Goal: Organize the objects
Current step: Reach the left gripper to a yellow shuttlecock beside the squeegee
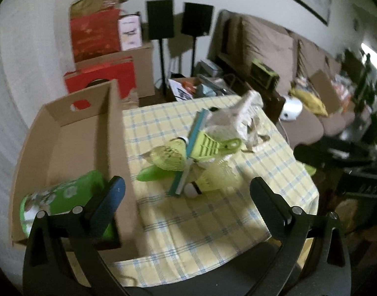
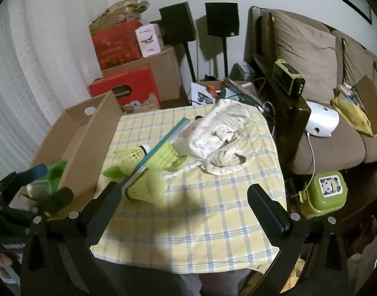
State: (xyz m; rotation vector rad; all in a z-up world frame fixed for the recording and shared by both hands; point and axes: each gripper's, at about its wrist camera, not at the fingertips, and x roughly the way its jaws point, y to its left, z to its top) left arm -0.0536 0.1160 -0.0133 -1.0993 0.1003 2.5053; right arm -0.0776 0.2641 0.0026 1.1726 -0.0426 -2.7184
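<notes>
An open cardboard box (image 1: 72, 133) stands at the table's left edge, with a green patterned canister (image 1: 62, 197) lying in its near end. My left gripper (image 1: 187, 181) is open, its left finger over the box wall beside the canister. On the yellow checked tablecloth (image 2: 213, 209) lies a pile: yellow-green shuttlecocks (image 1: 168, 155), a teal-edged flat book (image 1: 188, 153), a lime ribbed piece (image 1: 213, 145) and a crumpled white bag (image 2: 220, 128). My right gripper (image 2: 184, 188) is open above the cloth, just in front of the pile, holding nothing. In the right wrist view the left gripper (image 2: 50, 182) shows by the box.
Red and brown boxes (image 2: 129, 61) are stacked behind the table beside two black speakers on stands (image 2: 178, 22). A dark wooden stand (image 2: 287, 113) with a green radio and a cluttered brown sofa (image 2: 336, 135) lie right. A green lunch box (image 2: 326, 192) sits low beside the table.
</notes>
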